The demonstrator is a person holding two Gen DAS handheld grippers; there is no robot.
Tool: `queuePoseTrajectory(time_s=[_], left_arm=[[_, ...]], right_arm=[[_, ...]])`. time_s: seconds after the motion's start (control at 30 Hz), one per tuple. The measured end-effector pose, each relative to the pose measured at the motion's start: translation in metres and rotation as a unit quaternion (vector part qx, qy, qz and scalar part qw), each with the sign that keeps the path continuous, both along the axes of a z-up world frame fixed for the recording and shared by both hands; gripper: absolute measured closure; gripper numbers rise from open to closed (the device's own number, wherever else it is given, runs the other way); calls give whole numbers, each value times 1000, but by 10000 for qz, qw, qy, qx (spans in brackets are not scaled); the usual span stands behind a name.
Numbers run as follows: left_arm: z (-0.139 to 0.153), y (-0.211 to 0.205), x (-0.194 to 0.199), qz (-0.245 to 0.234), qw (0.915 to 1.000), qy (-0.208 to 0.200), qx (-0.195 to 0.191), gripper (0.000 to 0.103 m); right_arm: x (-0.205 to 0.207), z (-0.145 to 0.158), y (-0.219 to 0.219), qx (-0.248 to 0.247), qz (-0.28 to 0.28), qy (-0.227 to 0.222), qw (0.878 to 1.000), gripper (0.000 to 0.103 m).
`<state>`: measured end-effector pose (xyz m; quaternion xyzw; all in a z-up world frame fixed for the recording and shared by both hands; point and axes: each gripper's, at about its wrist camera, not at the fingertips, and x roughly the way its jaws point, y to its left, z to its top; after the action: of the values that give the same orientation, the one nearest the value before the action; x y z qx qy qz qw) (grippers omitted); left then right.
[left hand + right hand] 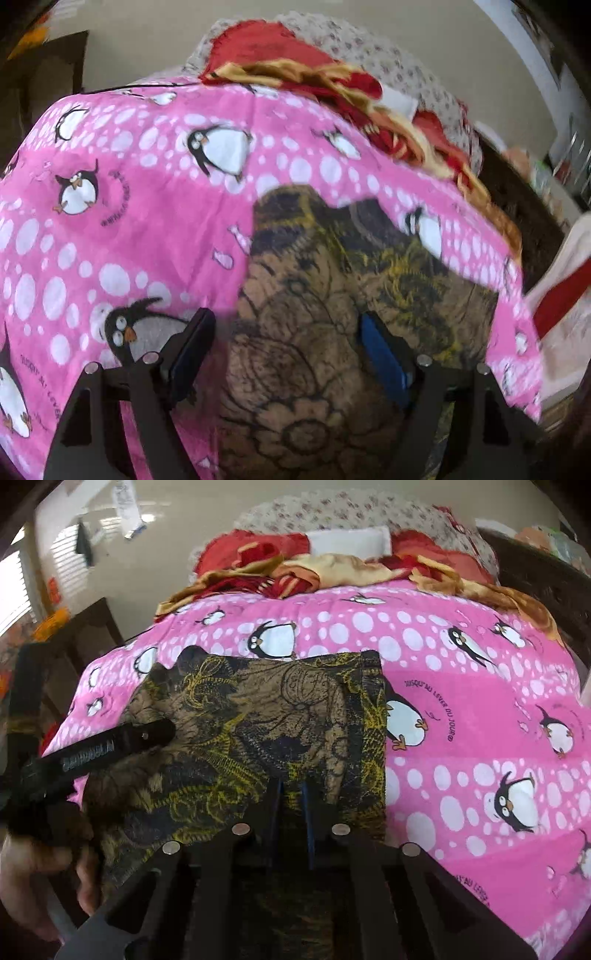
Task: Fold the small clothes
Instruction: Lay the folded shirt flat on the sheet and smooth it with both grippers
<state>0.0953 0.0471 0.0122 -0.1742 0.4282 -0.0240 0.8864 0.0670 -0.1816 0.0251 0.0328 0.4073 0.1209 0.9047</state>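
Blue-padded left gripper (pixel 284 354) jaws spread wide, nothing between them, hovering over the garment (pixel 332 295). Right gripper (pixel 291 812) jaws nearly closed, narrow gap; can't tell whether they pinch the garment's near edge. Garment: brown-black with yellow print, lying flat on the pink penguin sheet (pixel 461 686), near its front edge. Red-gold blanket (pixel 295 572) bunched at the sheet's far side. A hand (pixel 33 878) shows left of the garment.

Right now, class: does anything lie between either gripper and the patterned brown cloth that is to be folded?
Nothing visible does. The left gripper hangs open directly over the brown cloth; the right gripper, nearly shut, is at its near edge. The red and gold clothes lie apart, farther back on the pink penguin sheet.
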Motion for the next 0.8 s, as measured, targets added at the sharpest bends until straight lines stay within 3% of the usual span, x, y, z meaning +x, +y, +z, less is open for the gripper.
queuePoseTrajectory(time_s=[0.2,0.3,0.4,0.53,0.63,0.7,0.8], left_arm=[[2,-9,-1,2,9995,67,323,19],[23,-13,-2,96,9977,-26,671,21],[47,-8,10,91,9984,-228,505,20],[42,-14,55,13,9963,253,816,20],[14,-23,77,-150,9911,807,1052,17],[8,-20,79,-153,9920,810,956,12],[21,-15,73,-241,9930,728,896,19]], right_arm=[[-4,-1,1,26,69,-118,9999,81],[-4,5,2,-4,116,18,9999,80],[-4,33,-4,240,-51,53,9997,80],[26,59,-1,83,-427,-16,9991,78],[59,44,16,-274,-327,114,9990,77],[80,10,16,-337,-275,657,9969,77],[80,7,7,-152,-184,647,9976,76]])
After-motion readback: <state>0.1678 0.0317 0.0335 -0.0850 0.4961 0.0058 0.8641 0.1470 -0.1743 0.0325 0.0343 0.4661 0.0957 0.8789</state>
